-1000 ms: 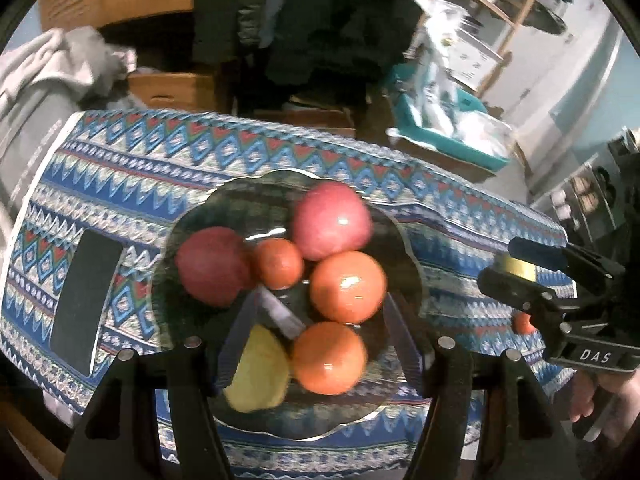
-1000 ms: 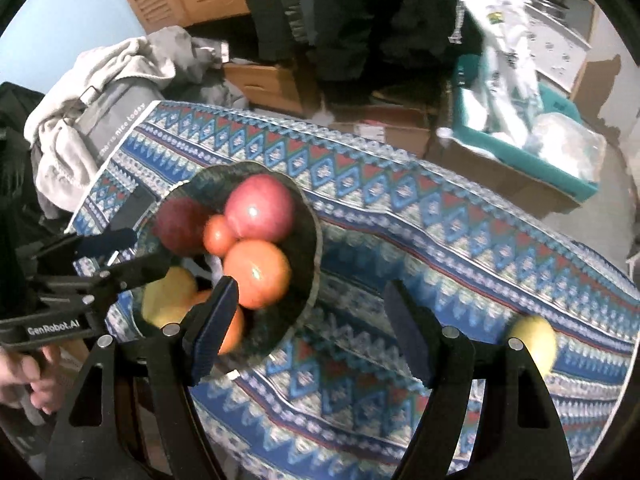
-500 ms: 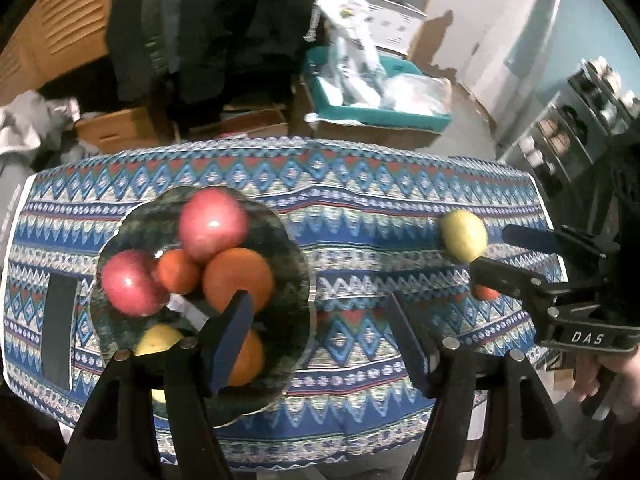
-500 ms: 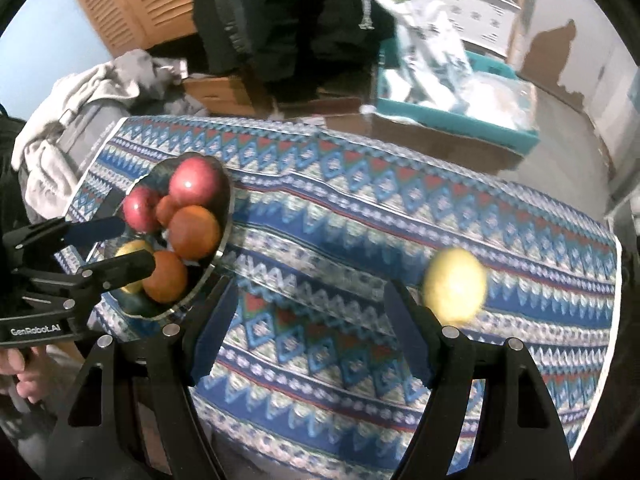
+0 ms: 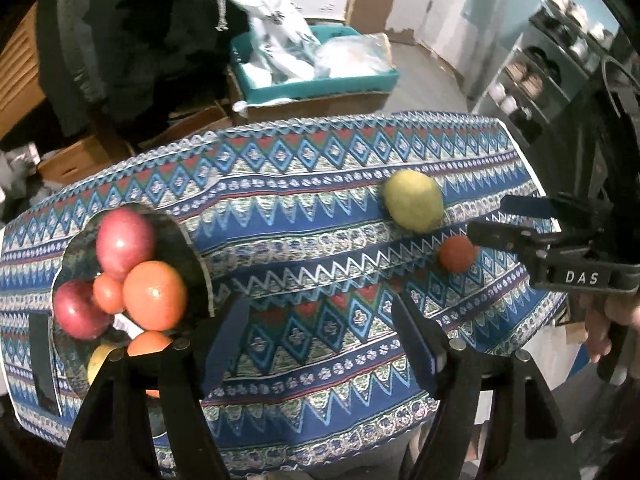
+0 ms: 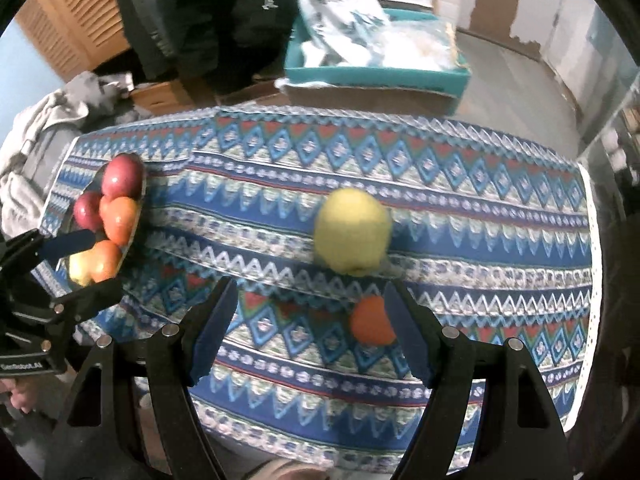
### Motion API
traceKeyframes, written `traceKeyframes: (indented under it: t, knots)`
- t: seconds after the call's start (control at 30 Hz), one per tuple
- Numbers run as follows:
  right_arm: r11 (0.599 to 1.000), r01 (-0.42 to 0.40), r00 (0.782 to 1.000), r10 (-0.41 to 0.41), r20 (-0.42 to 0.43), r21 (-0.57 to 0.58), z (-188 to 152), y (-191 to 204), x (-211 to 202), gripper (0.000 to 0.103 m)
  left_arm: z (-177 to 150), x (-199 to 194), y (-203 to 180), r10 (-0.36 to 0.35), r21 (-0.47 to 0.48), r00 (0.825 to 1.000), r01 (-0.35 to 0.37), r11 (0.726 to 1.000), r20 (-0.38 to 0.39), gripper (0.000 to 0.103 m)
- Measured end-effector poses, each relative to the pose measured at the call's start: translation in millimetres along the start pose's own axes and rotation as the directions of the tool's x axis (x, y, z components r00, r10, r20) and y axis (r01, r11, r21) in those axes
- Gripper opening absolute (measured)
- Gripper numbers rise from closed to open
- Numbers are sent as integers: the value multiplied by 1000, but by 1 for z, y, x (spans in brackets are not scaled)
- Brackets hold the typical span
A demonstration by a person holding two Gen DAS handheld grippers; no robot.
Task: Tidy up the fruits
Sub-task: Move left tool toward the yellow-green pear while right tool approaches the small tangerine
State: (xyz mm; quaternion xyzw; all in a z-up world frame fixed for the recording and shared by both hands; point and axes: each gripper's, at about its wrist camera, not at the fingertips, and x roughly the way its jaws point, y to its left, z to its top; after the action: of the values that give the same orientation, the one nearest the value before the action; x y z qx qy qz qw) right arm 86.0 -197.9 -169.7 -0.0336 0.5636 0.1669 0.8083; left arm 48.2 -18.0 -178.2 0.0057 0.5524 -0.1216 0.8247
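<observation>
Both grippers swung rightward from bowl (image 5: 200, 264); left gripper (image 5: 320, 344) opening, empty.

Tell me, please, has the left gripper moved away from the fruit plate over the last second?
Yes. The left gripper, empty and with its jaws opening, now hangs over bare tablecloth to the right of the plate, toward the yellow fruit.

Bare patterned tablecloth (image 6: 280, 208) lies open between the fruit-filled bowl (image 5: 192, 248) at the left and the yellow apple (image 6: 352, 232) with a small orange (image 6: 372, 320) just beside it
</observation>
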Motion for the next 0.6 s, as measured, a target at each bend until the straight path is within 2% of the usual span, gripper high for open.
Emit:
traceKeyframes:
  t: [0.23,0.6]
  knots:
    - [999,20,999,-19,-33,27,-13,-22,10,76,6,24,-12,-1,23,999,2,1000,-49,76]
    - [998,34,992,-27,-122,55,-22,-47,58,76,11,64,-14,-16,1,992,16,1000,-122,76]
